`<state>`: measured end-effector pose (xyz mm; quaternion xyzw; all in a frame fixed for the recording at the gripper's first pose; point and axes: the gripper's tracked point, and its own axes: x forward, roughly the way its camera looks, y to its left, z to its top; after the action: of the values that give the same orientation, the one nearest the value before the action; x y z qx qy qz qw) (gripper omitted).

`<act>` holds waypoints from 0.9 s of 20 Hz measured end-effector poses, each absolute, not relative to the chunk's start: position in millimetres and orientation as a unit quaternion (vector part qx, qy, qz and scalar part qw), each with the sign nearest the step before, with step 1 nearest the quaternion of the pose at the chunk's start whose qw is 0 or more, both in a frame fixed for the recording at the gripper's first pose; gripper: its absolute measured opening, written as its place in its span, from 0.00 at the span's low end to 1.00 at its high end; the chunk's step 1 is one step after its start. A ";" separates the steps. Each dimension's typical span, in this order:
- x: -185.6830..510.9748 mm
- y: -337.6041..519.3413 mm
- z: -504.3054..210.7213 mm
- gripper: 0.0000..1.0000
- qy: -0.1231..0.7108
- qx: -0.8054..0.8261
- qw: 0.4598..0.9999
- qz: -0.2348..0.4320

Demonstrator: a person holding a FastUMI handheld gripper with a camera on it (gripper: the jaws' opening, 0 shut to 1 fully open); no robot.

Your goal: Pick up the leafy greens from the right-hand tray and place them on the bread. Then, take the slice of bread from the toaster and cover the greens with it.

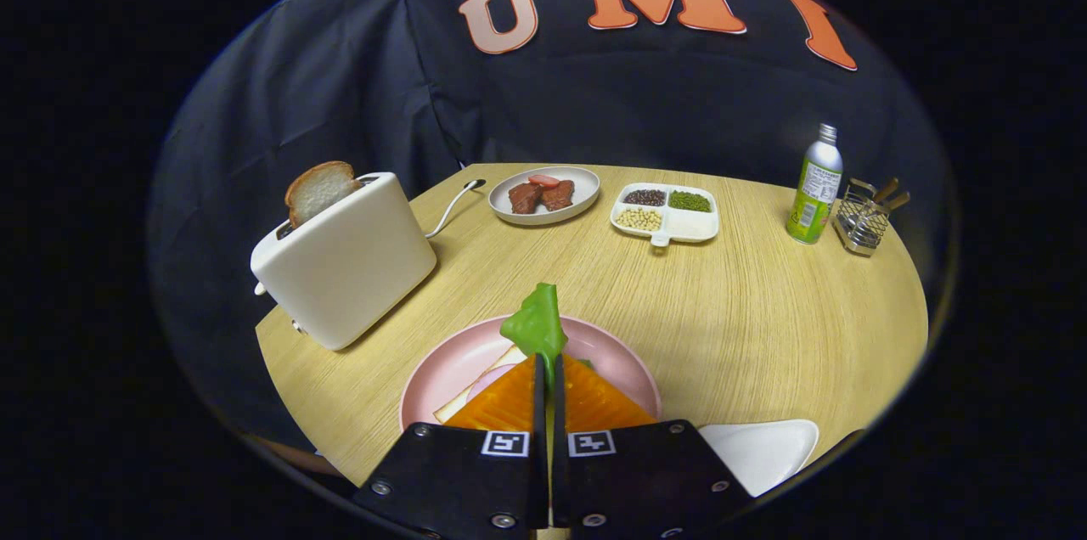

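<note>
My gripper (548,366) is shut on a green leaf (537,323), which sticks up from between the fingertips. Directly below and ahead lies a pink plate (442,370) with a slice of bread (475,383) topped by a pale slice, partly hidden by the fingers. To the left stands a cream toaster (348,264) with a slice of bread (320,188) poking out of its slot. A white tray (764,448) lies close by on the right of the fingers.
Farther back on the round wooden table (764,328) sit a grey plate with meat pieces (543,194), a white divided dish of beans (667,213), a green bottle (815,183) and a wire cutlery holder (864,217). The toaster's cord trails behind it.
</note>
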<state>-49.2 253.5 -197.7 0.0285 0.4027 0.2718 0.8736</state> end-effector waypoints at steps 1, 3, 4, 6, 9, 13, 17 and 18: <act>-52.8 259.7 -200.4 0.03 0.409 0.027 0.869 0.278; -62.0 272.2 -208.6 0.04 0.428 0.024 0.855 0.291; -66.4 277.6 -212.0 0.06 0.437 0.021 0.849 0.296; -66.5 275.8 -221.8 0.11 0.443 -0.009 0.848 0.289; -65.6 272.3 -221.4 0.14 0.444 -0.040 0.849 0.284; -58.4 279.3 -200.5 0.17 0.440 -0.010 0.852 0.285; -42.1 289.6 -171.7 0.26 0.424 0.007 0.859 0.287; -37.8 293.0 -164.7 0.28 0.418 0.002 0.861 0.288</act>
<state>-37.8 293.0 -164.7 0.0017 0.4184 0.2880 0.8614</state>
